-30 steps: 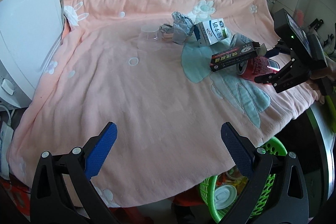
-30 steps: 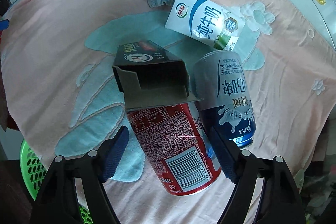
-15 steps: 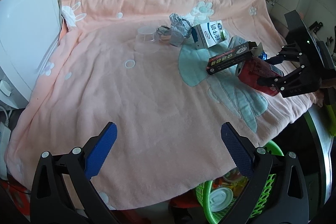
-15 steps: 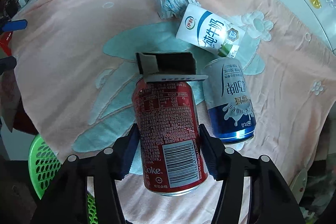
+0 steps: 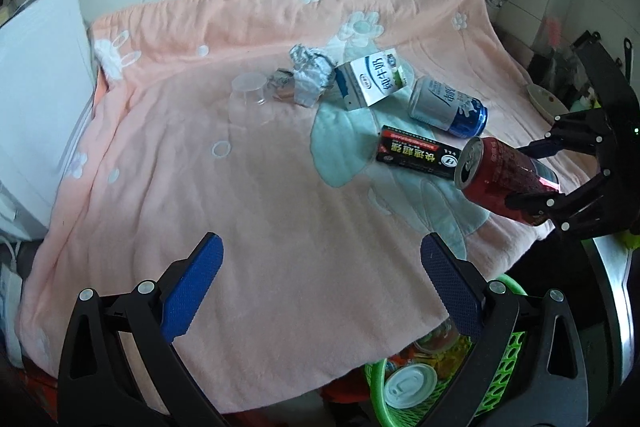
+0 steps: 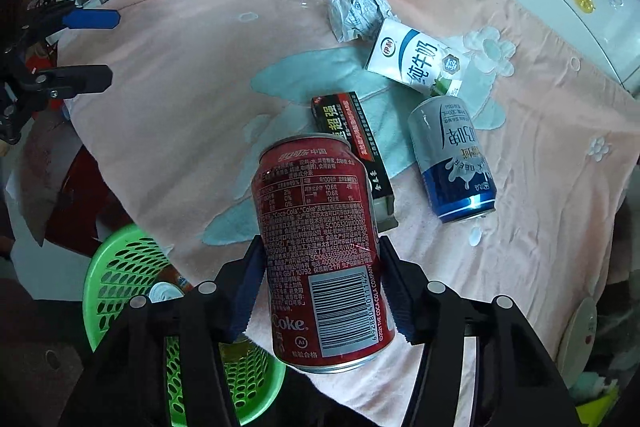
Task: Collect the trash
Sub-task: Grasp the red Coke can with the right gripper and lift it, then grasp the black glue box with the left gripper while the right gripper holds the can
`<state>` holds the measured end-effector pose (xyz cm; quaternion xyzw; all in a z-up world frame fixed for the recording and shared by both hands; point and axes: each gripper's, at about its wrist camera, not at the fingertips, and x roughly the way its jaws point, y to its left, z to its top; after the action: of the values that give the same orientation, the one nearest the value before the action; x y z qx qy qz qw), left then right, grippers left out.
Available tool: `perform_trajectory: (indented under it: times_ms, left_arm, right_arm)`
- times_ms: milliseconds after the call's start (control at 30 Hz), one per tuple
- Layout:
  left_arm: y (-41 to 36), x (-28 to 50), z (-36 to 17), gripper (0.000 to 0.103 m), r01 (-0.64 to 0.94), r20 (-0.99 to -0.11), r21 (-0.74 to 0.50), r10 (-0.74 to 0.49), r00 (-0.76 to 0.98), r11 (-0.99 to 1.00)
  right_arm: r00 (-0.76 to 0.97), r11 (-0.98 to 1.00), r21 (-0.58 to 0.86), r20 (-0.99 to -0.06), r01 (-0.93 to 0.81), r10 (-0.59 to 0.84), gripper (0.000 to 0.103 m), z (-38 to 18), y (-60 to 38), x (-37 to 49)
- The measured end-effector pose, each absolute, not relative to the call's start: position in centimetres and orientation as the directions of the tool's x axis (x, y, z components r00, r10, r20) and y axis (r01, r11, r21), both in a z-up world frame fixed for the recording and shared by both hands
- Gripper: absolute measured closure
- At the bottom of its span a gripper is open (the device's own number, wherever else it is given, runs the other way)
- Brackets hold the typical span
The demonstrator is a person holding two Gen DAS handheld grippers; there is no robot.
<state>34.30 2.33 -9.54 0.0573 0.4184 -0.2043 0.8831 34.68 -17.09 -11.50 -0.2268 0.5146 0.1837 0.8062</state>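
The right gripper (image 6: 320, 283) has clamped the red can (image 6: 320, 251) and lifted it off the blanket (image 5: 240, 207). Next stop, likely the green basket (image 6: 120, 267). The left gripper (image 5: 320, 291) hangs wide open, empty.

The right gripper (image 6: 322, 283) clamps the red cola can (image 6: 320, 247) between its blue pads, one on each side of the can, which is lifted clear of the pink blanket (image 6: 180, 87). Just behind the can lies a black carton (image 6: 350, 131), partly hidden by it. To the right of the can a blue-and-silver can (image 6: 452, 157) lies on its side. Beyond that, a white milk carton (image 6: 416, 61) touches a crumpled paper wad (image 6: 356, 9). Below and left of the red can sits a green basket (image 6: 120, 267). The left gripper (image 6: 94, 47) shows far left, jaws apart.
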Motion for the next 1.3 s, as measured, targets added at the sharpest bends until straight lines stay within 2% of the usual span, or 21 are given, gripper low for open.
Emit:
perform_trajectory:
  times_ms: [200,300,600,867,1133,1200,1267,1300]
  left_arm:
    - [-1.7,36.7,-8.8,0.008,0.584,-0.753,0.067,-0.343,0.561,0.809]
    - [-4.3,38.1,-8.6,0.015,0.695,-0.755,0.114,-0.393,0.526,0.71]
    - [-10.7,40.8,-10.0,0.018,0.915,-0.777,0.189,-0.515,0.361,0.357]
    - [-14.4,42.5,-13.4,0.018,0.969,-0.845,0.222,-0.474,0.248,0.111]
    - [-15.7,44.4,-15.9,0.019,0.974,-0.881,0.227,-0.425,0.209,0.009]
    - [-15.9,44.7,-16.2,0.026,0.982,-0.893,0.187,-0.416,0.172,0.003]
    - [-16.0,44.9,-16.7,0.038,0.986,-0.904,0.168,-0.399,0.151,-0.008]
    - [-15.9,44.8,-16.9,0.039,0.986,-0.907,0.165,-0.396,0.147,-0.012]
  right_arm:
    - [0.412,0.856,-0.172,-0.91,-0.488,0.052,0.049,-10.3,-18.7,33.9]
    - [0.414,0.874,-0.167,-0.909,-0.455,0.042,0.049,-9.9,-19.4,33.7]
    - [0.398,0.927,-0.124,-0.917,-0.354,0.029,0.049,-8.6,-21.3,32.4]
    - [0.396,0.955,-0.103,-0.918,-0.278,0.016,0.049,-7.8,-22.4,30.9]
    - [0.378,0.971,-0.075,-0.925,-0.227,0.017,0.049,-8.5,-23.0,30.2]
    - [0.378,0.973,-0.072,-0.926,-0.218,0.016,0.049,-8.7,-23.1,30.1]
    - [0.378,0.976,-0.069,-0.926,-0.208,0.015,0.049,-8.7,-23.2,29.9]
    - [0.379,0.976,-0.068,-0.925,-0.207,0.016,0.049,-8.7,-23.3,29.8]
